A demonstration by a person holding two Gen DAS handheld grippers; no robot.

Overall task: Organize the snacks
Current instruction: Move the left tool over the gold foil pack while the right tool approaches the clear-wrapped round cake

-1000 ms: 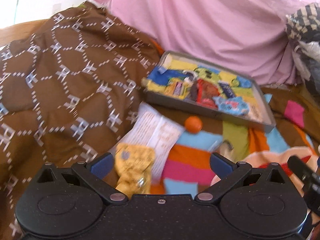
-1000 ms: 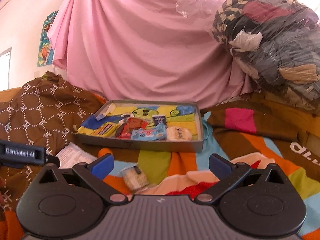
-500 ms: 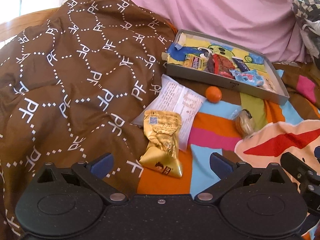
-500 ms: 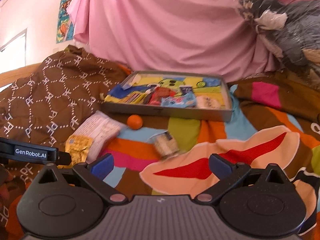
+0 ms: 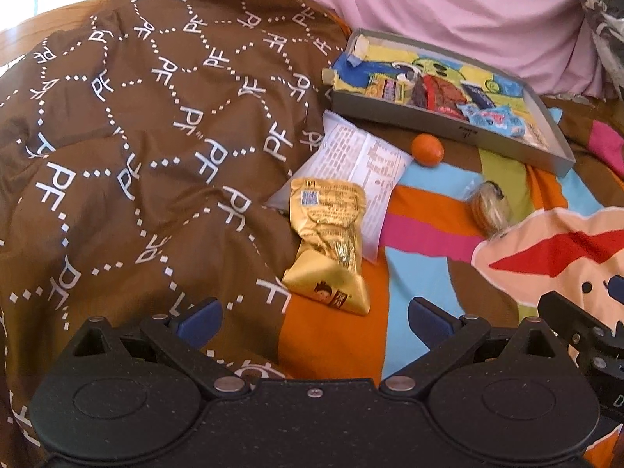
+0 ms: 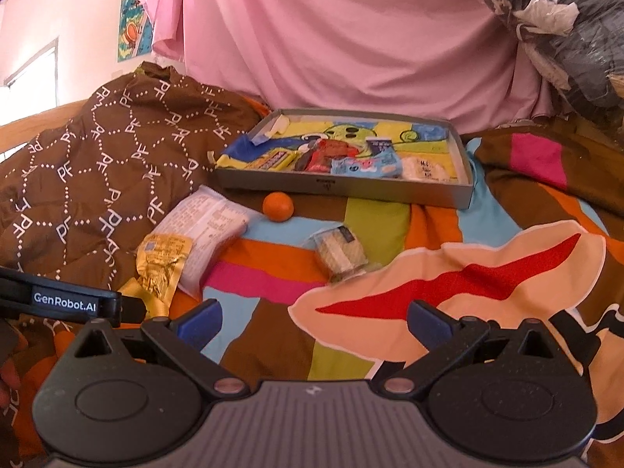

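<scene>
Gold packet lies on the bed just ahead of the left tongs, long axis running straight away from them, closer than the right tongs, both spread wide and empty.

Gold packet overlaps white packet (both flat), orange ball beside tray.

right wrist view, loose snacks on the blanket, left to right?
gold packet → white packet → orange ball → clear-wrapped biscuit pack
</scene>
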